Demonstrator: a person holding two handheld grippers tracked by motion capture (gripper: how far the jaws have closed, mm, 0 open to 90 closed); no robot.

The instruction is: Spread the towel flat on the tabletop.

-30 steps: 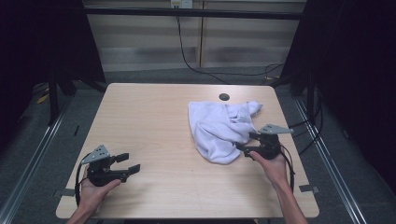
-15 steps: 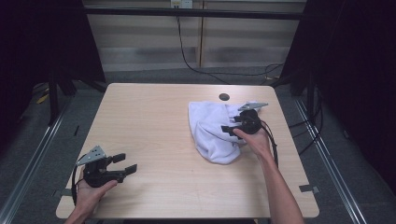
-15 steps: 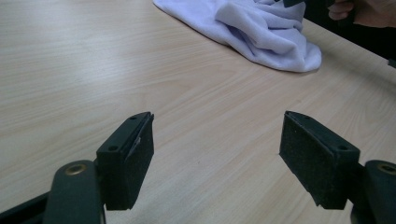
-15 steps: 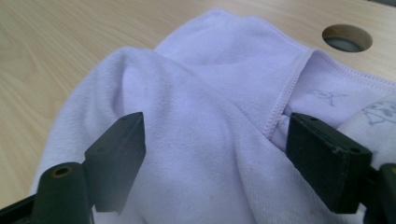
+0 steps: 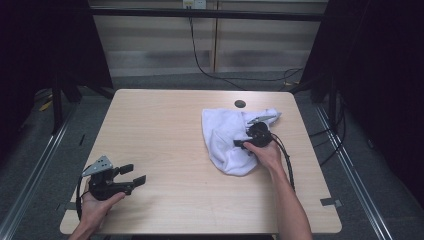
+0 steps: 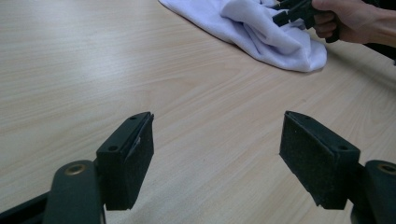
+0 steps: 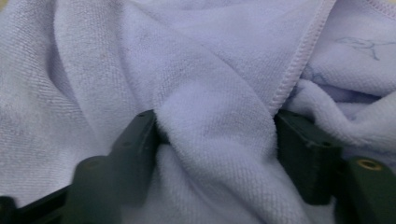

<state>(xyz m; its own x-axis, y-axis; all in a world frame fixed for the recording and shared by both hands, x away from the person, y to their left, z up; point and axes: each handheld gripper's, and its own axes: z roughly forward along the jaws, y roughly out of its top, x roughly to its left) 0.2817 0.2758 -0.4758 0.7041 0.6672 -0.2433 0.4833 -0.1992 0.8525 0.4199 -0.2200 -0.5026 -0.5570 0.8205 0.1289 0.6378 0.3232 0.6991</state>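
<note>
One white towel [image 5: 227,142] between right claw [image 5: 239,143] pads

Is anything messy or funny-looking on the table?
Yes. The white terry-cloth towel lies crumpled in a heap on the right side of the light wooden table, not spread flat. The right gripper has a bunched fold between its jaws.

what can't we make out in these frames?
- High view: right gripper jaw tips, sunk into the white towel.
- Right gripper view: whether the pads press the towel fold yet; cloth covers them. Jaws have just been closing.
- High view: table surface beneath the towel.
- Left gripper view: left gripper body, cut off by the bottom edge.
</note>
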